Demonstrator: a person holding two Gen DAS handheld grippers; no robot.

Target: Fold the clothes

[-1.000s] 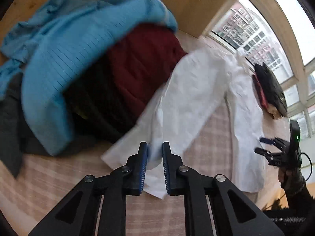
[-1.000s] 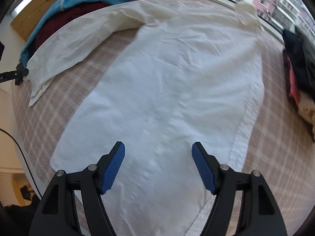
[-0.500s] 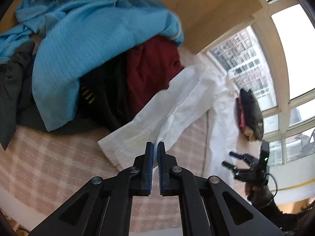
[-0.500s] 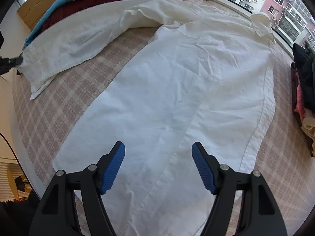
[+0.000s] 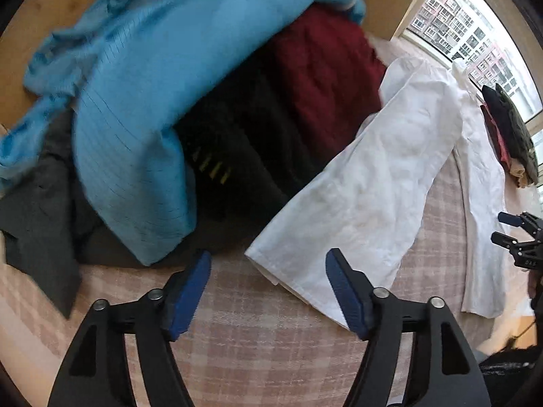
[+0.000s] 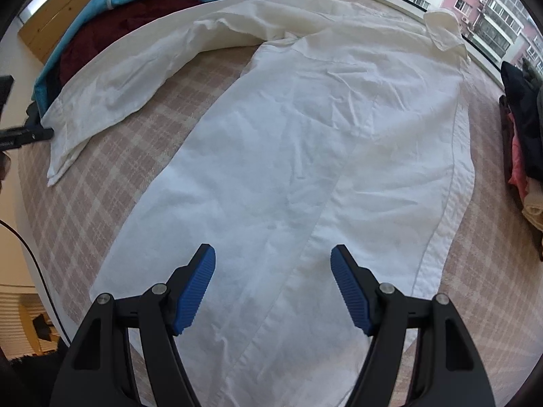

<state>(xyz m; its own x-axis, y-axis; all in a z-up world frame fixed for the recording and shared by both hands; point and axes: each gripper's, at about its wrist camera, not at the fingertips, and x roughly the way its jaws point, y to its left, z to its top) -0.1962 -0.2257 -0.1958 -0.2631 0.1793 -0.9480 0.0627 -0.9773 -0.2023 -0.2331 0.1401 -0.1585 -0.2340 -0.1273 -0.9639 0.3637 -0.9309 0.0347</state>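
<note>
A white long-sleeved shirt [image 6: 305, 135] lies spread flat on the checked bed cover [image 6: 85, 203], collar towards the window. Its sleeve [image 5: 366, 186] stretches out to the side, with the cuff near the clothes pile. My left gripper [image 5: 268, 261] hangs just over that cuff; its jaws are opening and stand wide, the cuff's corner lies between them and the pads do not press on it. In the right wrist view it [image 6: 30, 132] shows at the cuff's edge. My right gripper [image 6: 273, 254] is open above the shirt's lower part, with nothing gripped.
A heap of unfolded clothes sits by the wooden headboard [image 6: 40, 34]: a blue garment [image 5: 152, 101], a dark red one [image 5: 325, 78], black and grey ones below. A stack of folded clothes [image 6: 522, 142] lies at the bed's right edge by the windows.
The left gripper's jaws went from almost shut to wide apart, and it came down closer to the sleeve cuff. The right gripper stayed open, shifting only slightly over the shirt.
</note>
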